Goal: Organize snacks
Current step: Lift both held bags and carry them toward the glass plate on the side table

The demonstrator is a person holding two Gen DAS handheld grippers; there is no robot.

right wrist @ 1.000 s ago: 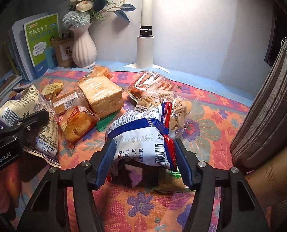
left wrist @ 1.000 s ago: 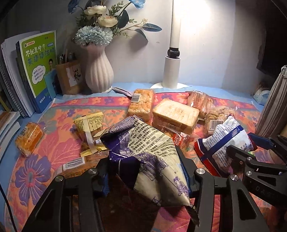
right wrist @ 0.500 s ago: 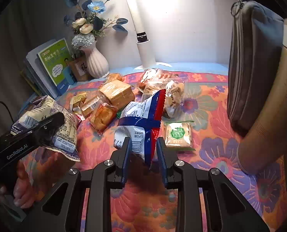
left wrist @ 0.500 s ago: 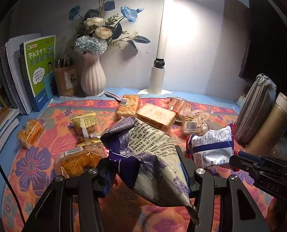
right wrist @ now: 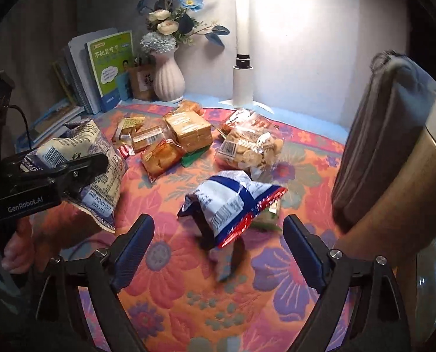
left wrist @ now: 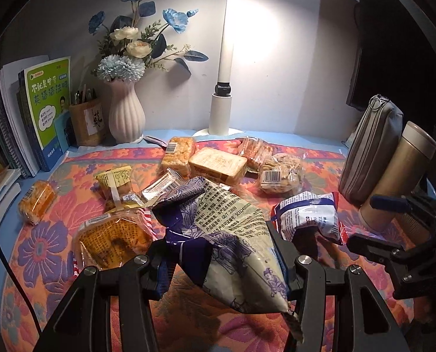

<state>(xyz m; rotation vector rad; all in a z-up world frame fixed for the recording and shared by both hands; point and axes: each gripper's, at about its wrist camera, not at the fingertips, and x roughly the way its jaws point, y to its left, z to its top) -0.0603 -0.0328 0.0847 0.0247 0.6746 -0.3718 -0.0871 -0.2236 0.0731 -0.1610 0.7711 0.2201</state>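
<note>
Best done by keeping the left gripper clamped on the purple-and-cream bag between its jaws, and lifting the right gripper, jaws opening and empty, straight clear of the blue-and-white packet lying just ahead of them on the flowered cloth over the worktop. Read "GenRobot.AI" on the left gripper, "GB/T 22699" on the bag, barcodes elsewhere.
</note>
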